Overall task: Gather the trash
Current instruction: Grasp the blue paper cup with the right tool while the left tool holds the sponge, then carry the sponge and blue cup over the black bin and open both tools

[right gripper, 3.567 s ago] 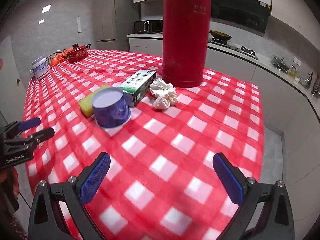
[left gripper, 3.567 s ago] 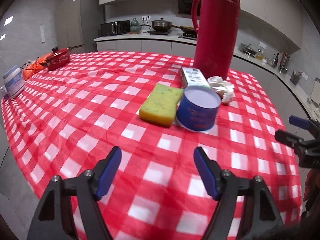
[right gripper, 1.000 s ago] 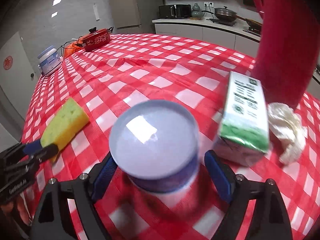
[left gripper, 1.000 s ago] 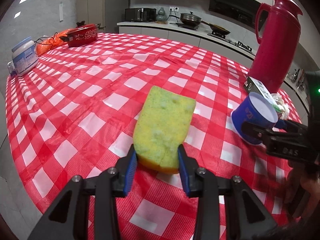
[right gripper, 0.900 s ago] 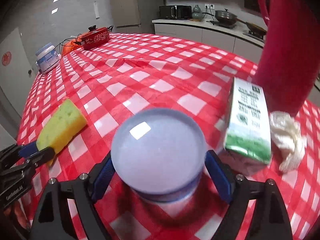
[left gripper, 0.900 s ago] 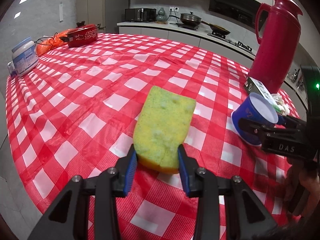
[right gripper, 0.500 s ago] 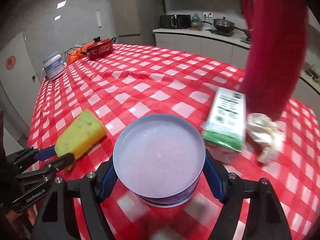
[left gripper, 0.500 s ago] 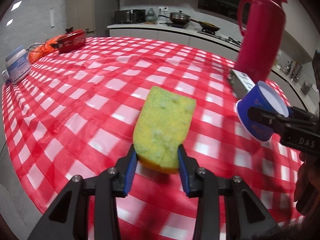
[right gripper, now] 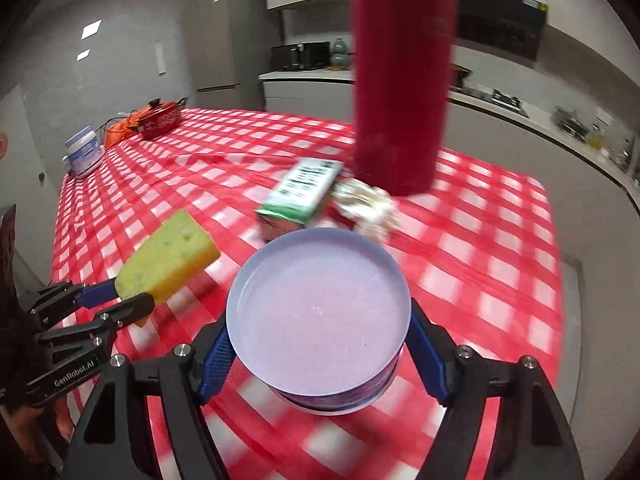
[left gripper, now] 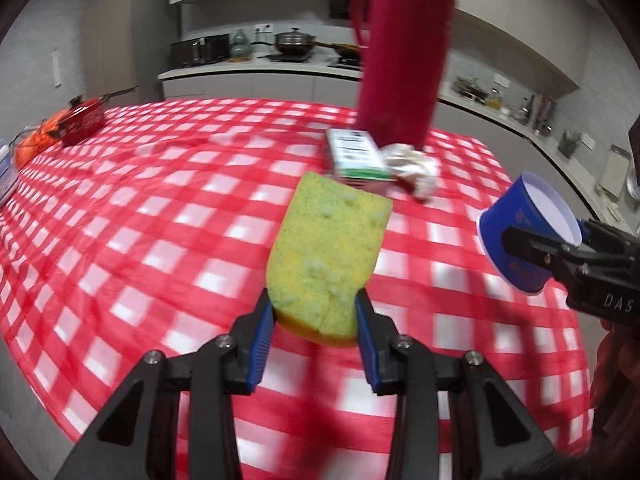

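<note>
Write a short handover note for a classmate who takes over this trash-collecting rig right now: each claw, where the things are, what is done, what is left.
Left claw: shut on the yellow sponge, held clear of the table.
Right claw: shut on the blue paper cup, also lifted.
On the checked tablecloth: green-and-white carton and crumpled tissue, both by the red thermos.
Done: sponge and cup picked up.
Left: no bin is in view; find it, drop both, then fetch carton and tissue.

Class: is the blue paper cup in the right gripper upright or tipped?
Tipped: the blue paper cup leans, its mouth angled sideways in the right gripper.
</note>
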The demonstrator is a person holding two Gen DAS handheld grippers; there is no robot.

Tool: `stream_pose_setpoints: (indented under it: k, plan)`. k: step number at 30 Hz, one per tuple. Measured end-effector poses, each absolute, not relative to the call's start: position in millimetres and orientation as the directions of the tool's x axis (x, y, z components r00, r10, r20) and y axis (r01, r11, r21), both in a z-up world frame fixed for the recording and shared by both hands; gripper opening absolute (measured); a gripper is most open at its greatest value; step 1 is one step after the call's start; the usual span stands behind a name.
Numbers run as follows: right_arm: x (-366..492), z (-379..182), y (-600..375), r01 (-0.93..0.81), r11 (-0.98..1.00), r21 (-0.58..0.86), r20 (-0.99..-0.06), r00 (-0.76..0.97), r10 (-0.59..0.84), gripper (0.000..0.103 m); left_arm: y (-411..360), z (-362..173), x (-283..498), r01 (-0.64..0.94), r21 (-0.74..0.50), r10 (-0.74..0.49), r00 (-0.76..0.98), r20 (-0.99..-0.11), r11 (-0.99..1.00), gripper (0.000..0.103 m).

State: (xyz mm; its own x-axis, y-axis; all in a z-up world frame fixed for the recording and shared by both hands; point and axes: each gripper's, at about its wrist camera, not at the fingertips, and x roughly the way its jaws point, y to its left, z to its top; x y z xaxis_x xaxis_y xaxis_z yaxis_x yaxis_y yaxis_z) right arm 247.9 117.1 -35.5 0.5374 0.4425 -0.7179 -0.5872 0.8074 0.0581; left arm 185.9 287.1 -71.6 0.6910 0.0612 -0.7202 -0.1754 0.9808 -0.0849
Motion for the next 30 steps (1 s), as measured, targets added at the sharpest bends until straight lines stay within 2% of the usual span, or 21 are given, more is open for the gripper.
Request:
stream_pose_setpoints:
  k: [30]
  plan:
    - [198, -23, -185, -0.307, 0.951, 0.035, -0.722, 0.650, 0.236, 0.078, 32, -57, 180, 0.116, -0.087, -0.143, 0.685, -0.715, 0.989, 0.040]
